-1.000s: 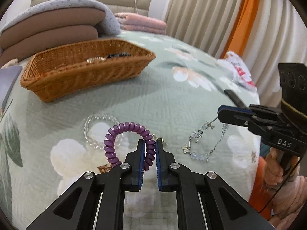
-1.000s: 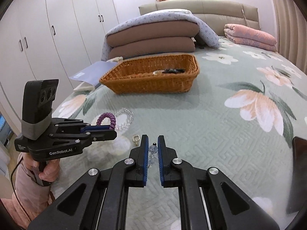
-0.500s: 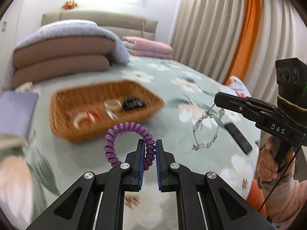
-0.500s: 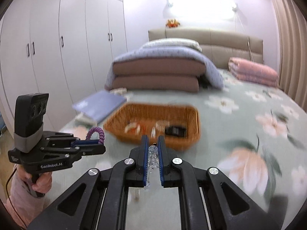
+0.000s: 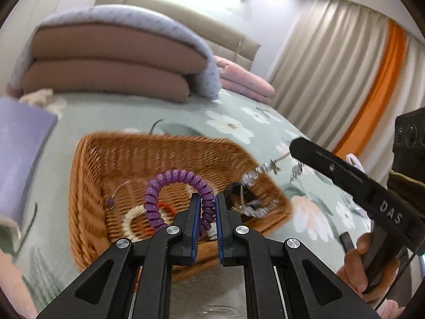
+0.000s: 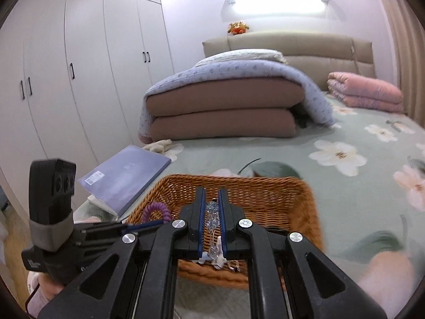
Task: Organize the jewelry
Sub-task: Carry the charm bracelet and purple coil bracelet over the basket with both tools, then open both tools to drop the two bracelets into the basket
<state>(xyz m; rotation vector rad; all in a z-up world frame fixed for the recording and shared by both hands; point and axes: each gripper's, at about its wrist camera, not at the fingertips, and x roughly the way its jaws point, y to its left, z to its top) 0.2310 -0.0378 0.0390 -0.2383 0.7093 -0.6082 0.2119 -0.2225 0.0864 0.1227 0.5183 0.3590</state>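
1. My left gripper is pinching a purple coil hair tie; the loop stands up from the fingers toward 11 o'clock in the left wrist view.

2. My right gripper is pinching a clear bead bracelet. In the left wrist view that bracelet hangs from the right gripper at about 2 o'clock, drooping down toward 5 o'clock.

3. Both pieces hang over one wicker basket. From my left gripper the basket floor lies straight ahead and below, at 12 o'clock; the hair tie is over the near middle of it.

4. The bracelet dangles over the basket's right-hand end, close above the rim. I judge the right gripper needs a small shift toward 9 o'clock so the beads fall inside rather than across the edge.

5. The basket's long axis runs from 9 to 3 o'clock across the right wrist view, so there is room for both drops side by side.

6. Count: two grippers, each holding one piece. Inside the basket I make out a white-and-red ring-shaped piece and a dark item; blur keeps me from counting more.

7. Neither piece touches the basket yet; the next move, I judge, is opening both grippers.
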